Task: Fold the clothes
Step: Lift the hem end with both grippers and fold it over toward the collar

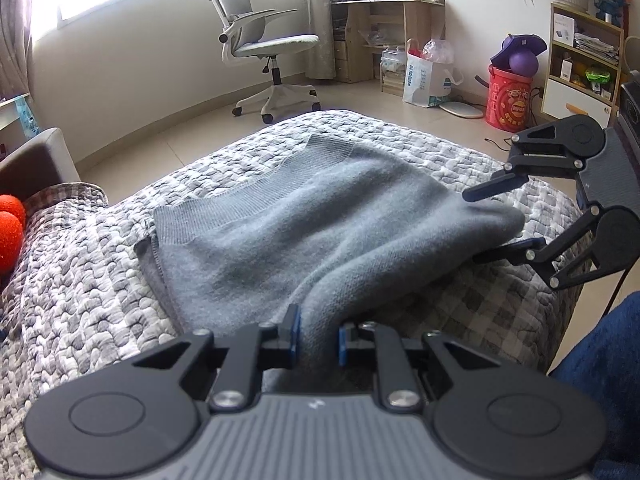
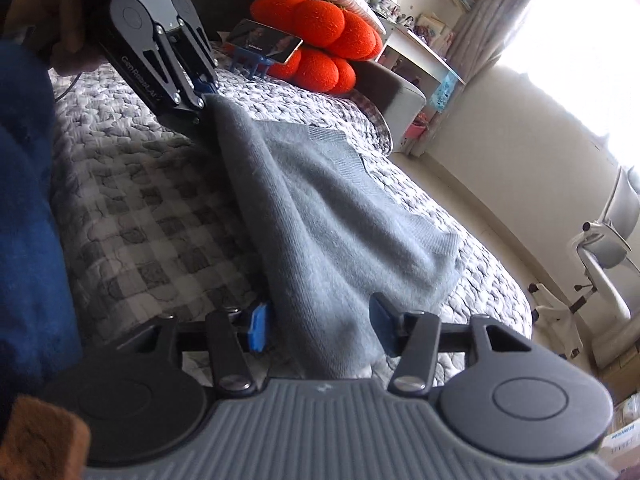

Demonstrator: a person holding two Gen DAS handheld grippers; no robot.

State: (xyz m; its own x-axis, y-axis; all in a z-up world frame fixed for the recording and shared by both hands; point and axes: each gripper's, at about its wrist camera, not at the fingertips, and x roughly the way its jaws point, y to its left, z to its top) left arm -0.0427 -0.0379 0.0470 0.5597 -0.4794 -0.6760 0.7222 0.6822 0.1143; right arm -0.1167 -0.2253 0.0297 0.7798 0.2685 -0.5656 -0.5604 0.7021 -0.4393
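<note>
On the bed, whose quilted grey-and-white cover fills the lower part of both views, lies a grey sweater, spread with its ribbed hem toward the far edge and its near part gathered and raised off the quilt.

The step in hand looks like a fold of the near edge over the body of the garment: both grippers are at that edge, one at each end of it, and the cloth between them slopes up from the quilt.

The left gripper is clamped on a bunched ridge of the sweater, its blue pads pressed against the knit from both sides; the right wrist view shows the same grip, with the cloth hanging down from its tip. The right gripper has its fingers set apart with a thick roll of the sweater between them. The left pad seems just clear of the cloth, so I cannot tell whether it truly grips or only straddles the fold.

Next, I judge, the right gripper needs a firm hold, then both should carry the edge forward together, level with each other, toward the ribbed hem, and lay it down without dragging the layer beneath.
</note>
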